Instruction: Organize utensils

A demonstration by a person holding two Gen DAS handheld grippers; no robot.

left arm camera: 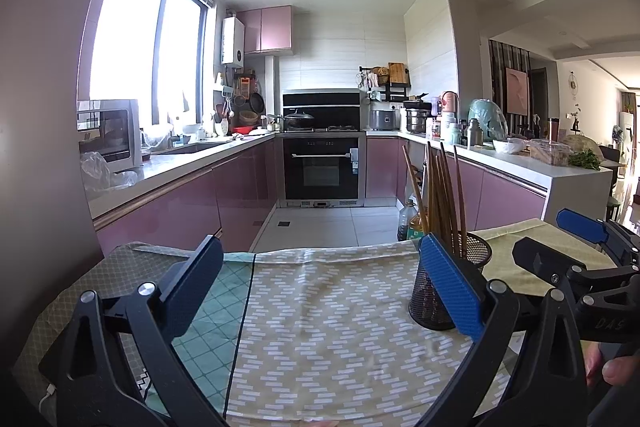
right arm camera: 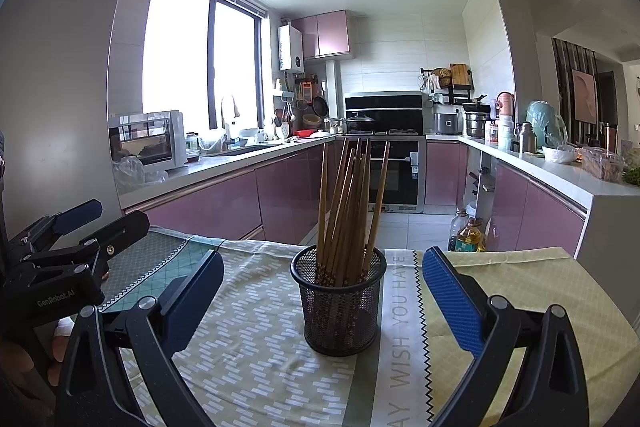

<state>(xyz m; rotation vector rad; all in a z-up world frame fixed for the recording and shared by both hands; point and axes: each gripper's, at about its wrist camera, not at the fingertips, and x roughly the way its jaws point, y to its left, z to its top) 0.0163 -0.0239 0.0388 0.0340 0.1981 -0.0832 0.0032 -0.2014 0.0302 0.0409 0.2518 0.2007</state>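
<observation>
Both grippers, left (left arm camera: 320, 291) and right (right arm camera: 324, 291), gape empty; cup (right arm camera: 338, 303) of chopsticks (right arm camera: 348, 207) at twelve o'clock: approach slowly, avoid tipping.

"wish you have" on cloth (right arm camera: 400, 331) ("genrobot.ai" on left tongs (right arm camera: 102, 219))

Chopsticks (right arm camera: 348, 203) in holder (right arm camera: 340, 307), on tablecloth (right arm camera: 256, 347).
</observation>
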